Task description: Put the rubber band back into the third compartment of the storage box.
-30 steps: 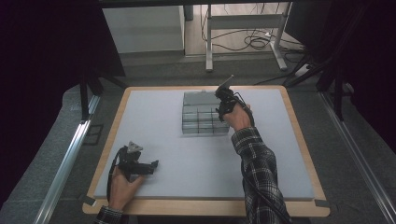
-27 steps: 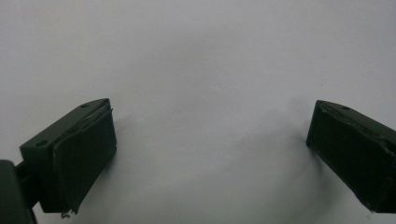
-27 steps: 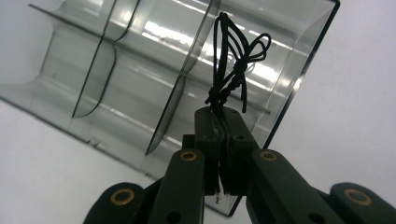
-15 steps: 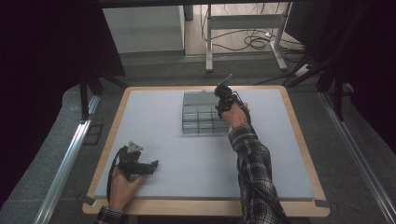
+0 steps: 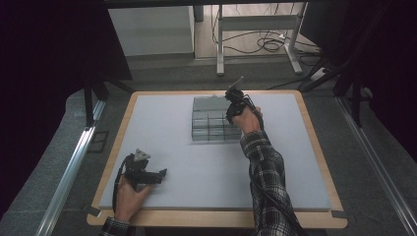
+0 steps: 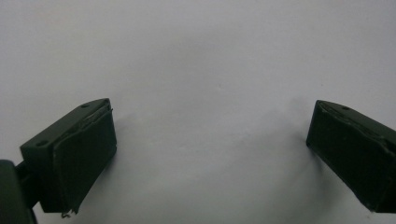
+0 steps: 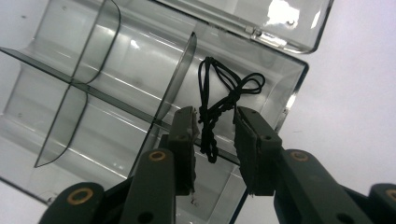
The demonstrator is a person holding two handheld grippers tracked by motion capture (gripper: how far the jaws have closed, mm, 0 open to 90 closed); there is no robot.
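1. Right gripper (image 7: pixel 215 128) sits over the clear box (image 5: pixel 211 120), at the box's 3 o'clock edge in the high view.
2. Its jaws have just been opening and now stand partly spread, with a black cord (image 7: pixel 219 105) between them. The pads are not pressing on it.
3. Cord is a knotted tangle in the box's compartment nearest the hinged lid (image 7: pixel 261 18), which is open.
4. Other compartments look empty.
5. Left gripper (image 6: pixel 208 140) is spread wide with nothing between the jaws, resting on the counter (image 5: pixel 172 196) at 7 o'clock, well apart from the box.
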